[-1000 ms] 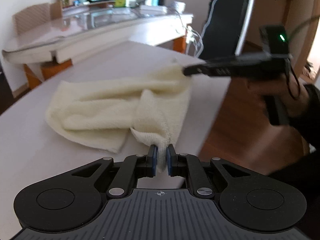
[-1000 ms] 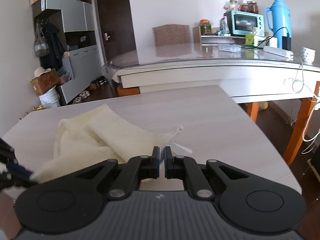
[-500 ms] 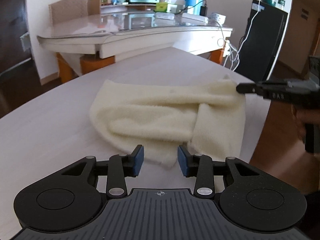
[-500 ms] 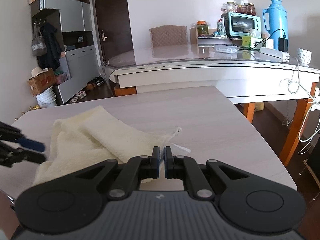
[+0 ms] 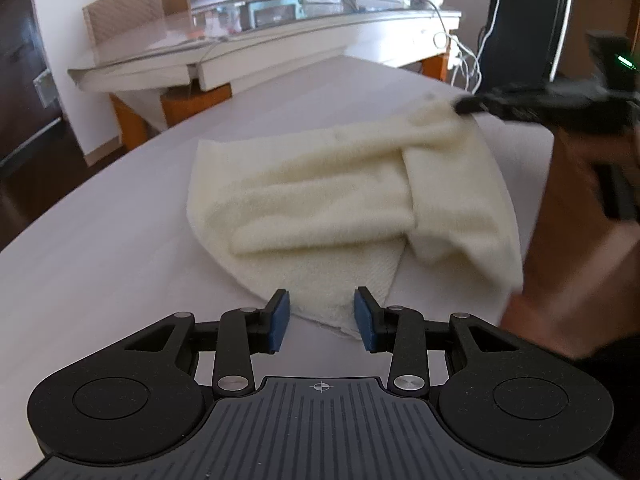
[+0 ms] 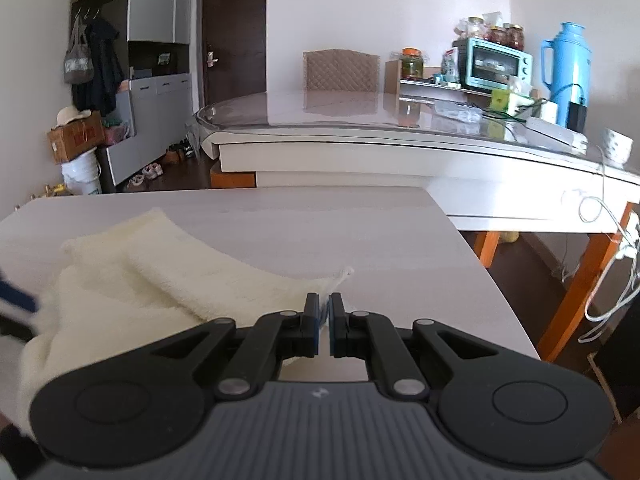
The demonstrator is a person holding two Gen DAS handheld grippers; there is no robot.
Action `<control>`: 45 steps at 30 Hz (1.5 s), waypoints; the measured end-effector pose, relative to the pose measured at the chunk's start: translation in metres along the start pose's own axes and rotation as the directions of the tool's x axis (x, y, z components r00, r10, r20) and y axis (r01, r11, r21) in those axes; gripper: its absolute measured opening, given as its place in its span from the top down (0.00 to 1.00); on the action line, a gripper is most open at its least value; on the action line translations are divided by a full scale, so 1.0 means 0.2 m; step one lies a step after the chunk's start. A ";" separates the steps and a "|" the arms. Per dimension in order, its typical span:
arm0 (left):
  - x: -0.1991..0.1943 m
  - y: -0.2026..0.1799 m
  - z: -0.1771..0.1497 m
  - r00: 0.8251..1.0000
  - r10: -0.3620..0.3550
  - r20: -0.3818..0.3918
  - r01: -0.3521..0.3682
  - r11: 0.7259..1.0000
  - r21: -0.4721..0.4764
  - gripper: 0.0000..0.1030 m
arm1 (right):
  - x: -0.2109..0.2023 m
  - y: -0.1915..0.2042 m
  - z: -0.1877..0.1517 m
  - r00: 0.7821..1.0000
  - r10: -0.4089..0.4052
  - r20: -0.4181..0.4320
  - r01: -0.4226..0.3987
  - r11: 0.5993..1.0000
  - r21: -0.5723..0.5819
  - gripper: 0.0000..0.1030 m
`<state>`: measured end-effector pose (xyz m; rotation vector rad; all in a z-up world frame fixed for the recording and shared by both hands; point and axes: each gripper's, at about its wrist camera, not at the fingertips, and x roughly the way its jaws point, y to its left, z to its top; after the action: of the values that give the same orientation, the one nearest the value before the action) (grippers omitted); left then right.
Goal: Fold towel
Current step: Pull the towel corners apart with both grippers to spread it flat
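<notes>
Left tongs (image 5: 322,316) spread over towel (image 5: 340,200), right tongs (image 6: 324,316) pinching corner, no legible writing

No text, label, brand or number is legible on anything in either view.

white walls (image 6: 380,8) | dark door (image 6: 234,36) | glass-topped table (image 6: 360,116) | grey cabinets (image 6: 156,12)

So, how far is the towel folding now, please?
Partly done. The towel already lies doubled over on the table, but loosely and uneven. In hand: the right gripper is shut on a towel corner, while the left gripper is open around the near corner. Left: square the layers and flatten them.
</notes>
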<state>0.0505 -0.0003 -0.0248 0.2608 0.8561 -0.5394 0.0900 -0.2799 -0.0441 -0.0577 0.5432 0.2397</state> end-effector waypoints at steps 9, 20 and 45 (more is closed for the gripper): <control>-0.16 0.04 -0.13 0.997 0.053 -0.059 -0.053 0.999 -0.002 0.60 | 0.28 0.13 0.16 0.999 0.045 0.000 -0.045 0.994 -0.101 0.94; -0.15 0.08 -0.10 0.999 0.037 0.029 -0.036 0.999 -0.038 0.61 | -0.04 0.22 0.08 0.981 0.191 -0.016 -0.192 0.980 -0.050 0.86; -0.12 0.10 -0.13 1.000 0.018 0.023 -0.016 0.998 -0.055 0.60 | 0.43 0.31 0.23 0.993 0.086 -0.075 -0.101 0.971 -0.217 0.87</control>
<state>0.0309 0.0358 -0.0230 0.2112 0.8442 -0.5016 0.1687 -0.1966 -0.0487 -0.2569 0.5835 0.3910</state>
